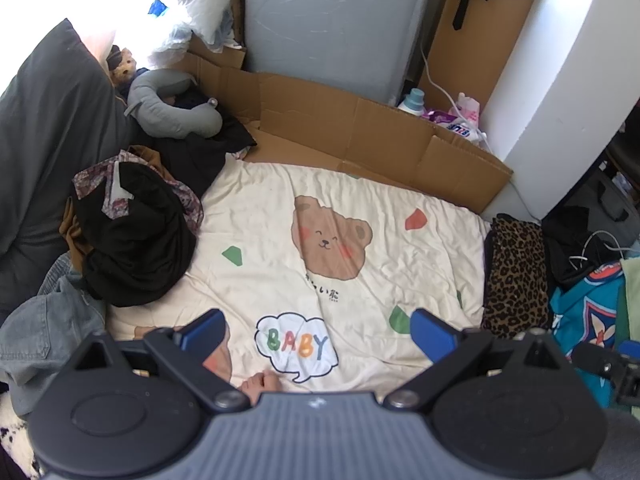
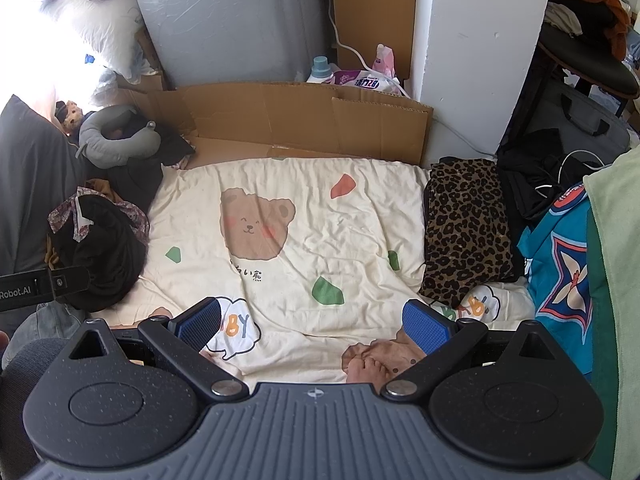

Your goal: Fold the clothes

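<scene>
A heap of unfolded clothes, topped by a black garment (image 1: 136, 240) (image 2: 104, 252) over a floral piece, lies at the left edge of the cream bear-print blanket (image 1: 280, 216) (image 2: 320, 216). A folded leopard-print garment (image 1: 516, 276) (image 2: 468, 232) rests at the blanket's right edge, beside a teal printed garment (image 1: 588, 312) (image 2: 560, 276). My left gripper (image 1: 316, 332) hovers open above the "BABY" print, nothing between its fingers. My right gripper (image 2: 316, 324) also stands open over the blanket's near part, holding nothing. The left gripper's side (image 2: 44, 284) shows at the right wrist view's left edge.
A cardboard sheet (image 1: 360, 132) (image 2: 304, 116) lines the far side, with a grey panel (image 1: 332, 20), detergent bottles (image 2: 352, 72) and a white pillar (image 2: 472, 48) behind. A grey neck pillow (image 1: 172, 108), dark pillow (image 1: 52, 120) and denim (image 1: 44, 332) sit left. A person's toes (image 2: 368, 368) show near.
</scene>
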Motion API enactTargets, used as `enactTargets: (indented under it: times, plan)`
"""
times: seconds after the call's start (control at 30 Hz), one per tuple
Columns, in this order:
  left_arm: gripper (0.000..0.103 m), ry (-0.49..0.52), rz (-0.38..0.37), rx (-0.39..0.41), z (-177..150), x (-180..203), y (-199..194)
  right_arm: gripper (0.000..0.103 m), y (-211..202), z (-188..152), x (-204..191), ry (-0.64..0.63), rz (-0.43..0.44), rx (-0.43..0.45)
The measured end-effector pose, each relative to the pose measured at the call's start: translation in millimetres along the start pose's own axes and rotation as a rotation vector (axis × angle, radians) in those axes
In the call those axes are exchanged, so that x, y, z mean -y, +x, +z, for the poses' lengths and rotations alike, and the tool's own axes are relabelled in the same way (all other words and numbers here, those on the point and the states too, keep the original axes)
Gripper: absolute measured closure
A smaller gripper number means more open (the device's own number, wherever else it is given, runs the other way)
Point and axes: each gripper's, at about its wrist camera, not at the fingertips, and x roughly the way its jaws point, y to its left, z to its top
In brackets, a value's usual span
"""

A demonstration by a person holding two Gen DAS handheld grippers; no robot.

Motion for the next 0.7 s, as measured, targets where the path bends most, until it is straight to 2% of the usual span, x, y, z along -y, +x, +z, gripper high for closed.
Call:
enactTargets:
  times: [0.7]
  plan:
    - [0.003,0.029,0.011,-0.009,5.8,-4.7,1.1,0.003,4.3,3.0,-6.2,-0.025,0.004,-0.019]
